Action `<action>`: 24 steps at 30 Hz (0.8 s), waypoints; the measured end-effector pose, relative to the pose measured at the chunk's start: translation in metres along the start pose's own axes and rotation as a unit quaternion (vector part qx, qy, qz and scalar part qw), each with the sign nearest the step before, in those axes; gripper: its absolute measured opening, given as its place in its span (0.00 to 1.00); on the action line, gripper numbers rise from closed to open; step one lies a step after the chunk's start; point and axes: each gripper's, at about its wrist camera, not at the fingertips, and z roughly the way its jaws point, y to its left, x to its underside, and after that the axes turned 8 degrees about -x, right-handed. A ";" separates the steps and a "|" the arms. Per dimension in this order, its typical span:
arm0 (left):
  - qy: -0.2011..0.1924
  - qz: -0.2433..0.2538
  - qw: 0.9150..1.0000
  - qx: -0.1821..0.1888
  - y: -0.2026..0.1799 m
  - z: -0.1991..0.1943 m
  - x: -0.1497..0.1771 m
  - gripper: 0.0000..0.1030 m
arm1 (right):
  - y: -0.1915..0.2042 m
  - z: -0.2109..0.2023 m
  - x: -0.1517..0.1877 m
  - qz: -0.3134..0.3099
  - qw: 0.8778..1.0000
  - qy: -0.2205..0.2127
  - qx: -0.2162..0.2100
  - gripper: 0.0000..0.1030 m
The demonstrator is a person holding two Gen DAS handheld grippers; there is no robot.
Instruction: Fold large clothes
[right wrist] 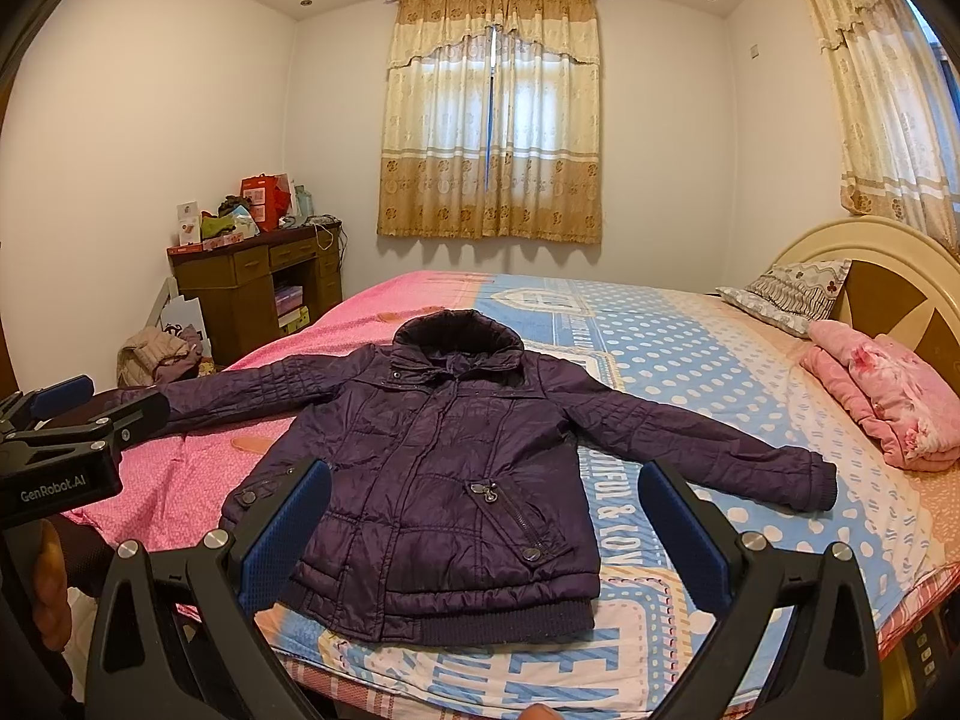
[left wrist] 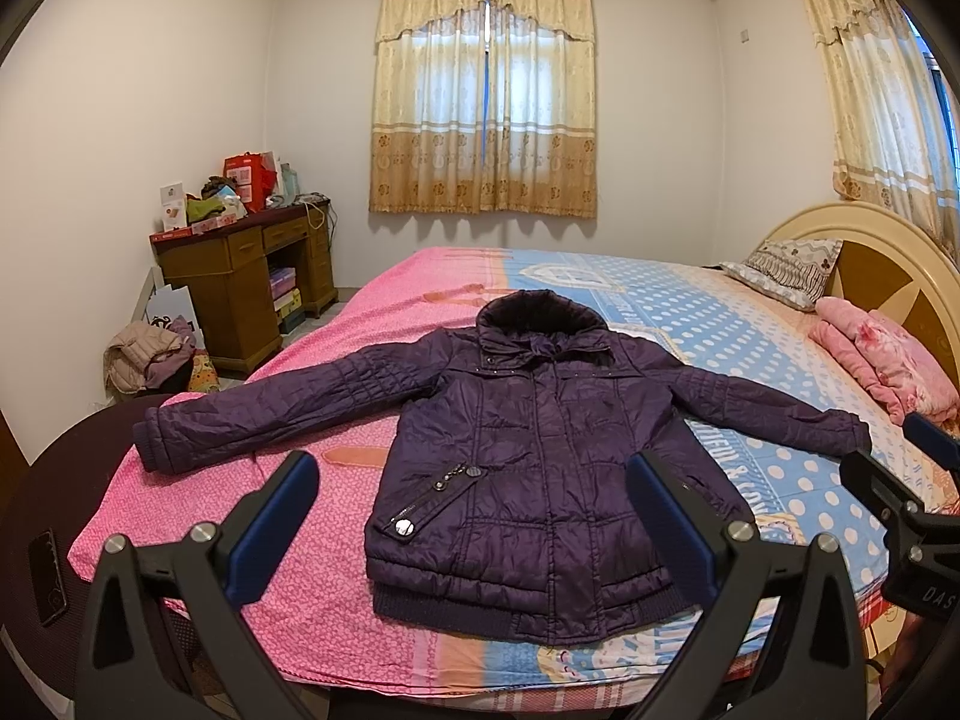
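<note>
A dark purple padded jacket (left wrist: 528, 456) (right wrist: 444, 474) lies flat and face up on the bed (left wrist: 198, 498) (right wrist: 690, 372), hood at the far side, both sleeves spread out sideways, hem toward me. My left gripper (left wrist: 474, 516) hovers open above the near edge of the bed, in front of the hem, holding nothing. My right gripper (right wrist: 483, 519) is likewise open and empty, a little further right. Each gripper shows at the edge of the other's view: the right gripper (left wrist: 900, 480), the left gripper (right wrist: 90, 414). Neither touches the jacket.
A folded pink blanket (right wrist: 888, 408) and a patterned pillow (right wrist: 792, 291) lie by the headboard (right wrist: 870, 264) at right. A wooden desk (left wrist: 258, 276) piled with boxes stands in the far left corner, clothes heaped on the floor (left wrist: 150, 360) beside it. A phone (left wrist: 48, 576) rests at the near left.
</note>
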 end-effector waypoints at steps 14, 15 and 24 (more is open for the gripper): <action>0.001 0.000 1.000 -0.001 0.001 0.001 0.001 1.00 | 0.000 0.003 0.005 -0.002 1.000 0.002 -0.003 0.99; 0.001 0.000 1.000 0.000 0.001 0.001 0.001 1.00 | 0.000 0.004 0.005 -0.002 1.000 0.002 -0.003 0.99; 0.005 -0.001 1.000 -0.003 0.002 0.004 0.006 1.00 | 0.001 0.003 0.005 -0.003 1.000 0.003 -0.005 0.99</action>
